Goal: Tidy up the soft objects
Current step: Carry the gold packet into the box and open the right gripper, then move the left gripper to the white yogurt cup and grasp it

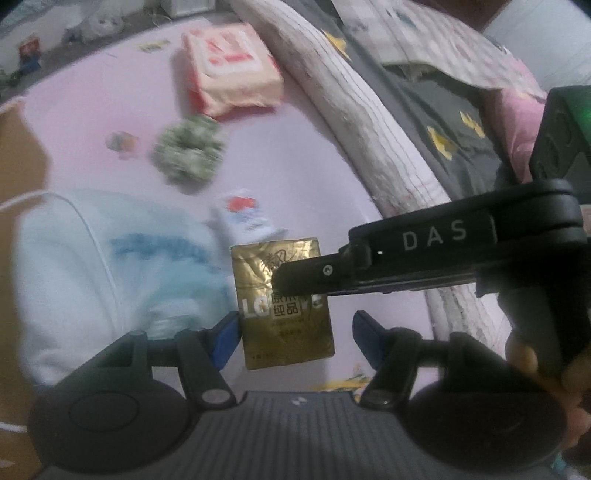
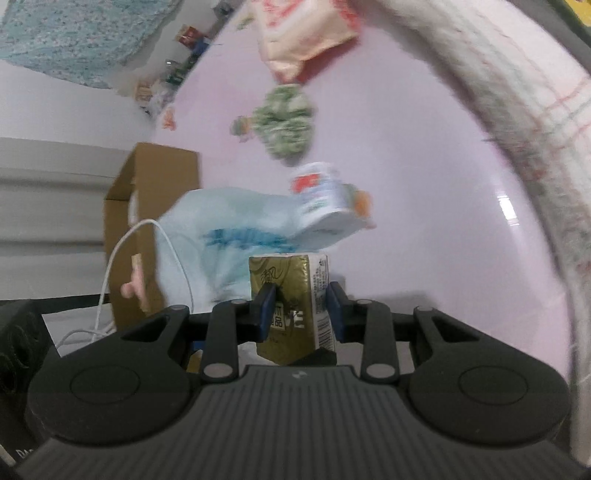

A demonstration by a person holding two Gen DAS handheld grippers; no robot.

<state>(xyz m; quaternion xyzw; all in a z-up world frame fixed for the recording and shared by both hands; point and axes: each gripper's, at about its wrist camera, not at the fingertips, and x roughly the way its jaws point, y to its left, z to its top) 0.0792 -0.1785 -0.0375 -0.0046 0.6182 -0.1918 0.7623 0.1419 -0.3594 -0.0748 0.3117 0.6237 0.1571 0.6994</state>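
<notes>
A gold foil tissue pack (image 1: 284,306) (image 2: 291,295) hangs above the pink sheet (image 1: 288,166). My right gripper (image 2: 300,310) is shut on it, with blue pads pressing its two sides. In the left wrist view the right gripper (image 1: 284,280) reaches in from the right and pinches the pack's upper part. My left gripper (image 1: 297,338) is open around the pack's lower end; its right fingertip (image 1: 367,336) stands apart from the pack. A green scrunchie (image 1: 188,151) (image 2: 284,122), a small white tissue pack (image 1: 245,218) (image 2: 325,199) and a pink-red tissue pack (image 1: 232,70) (image 2: 306,33) lie on the sheet.
A white-and-blue plastic bag (image 1: 110,266) (image 2: 229,236) lies left of the gold pack, with a white cable (image 2: 110,266) across it. A cardboard box (image 1: 18,166) (image 2: 155,192) stands at the left edge. A rolled quilt (image 1: 369,122) (image 2: 535,129) borders the right side.
</notes>
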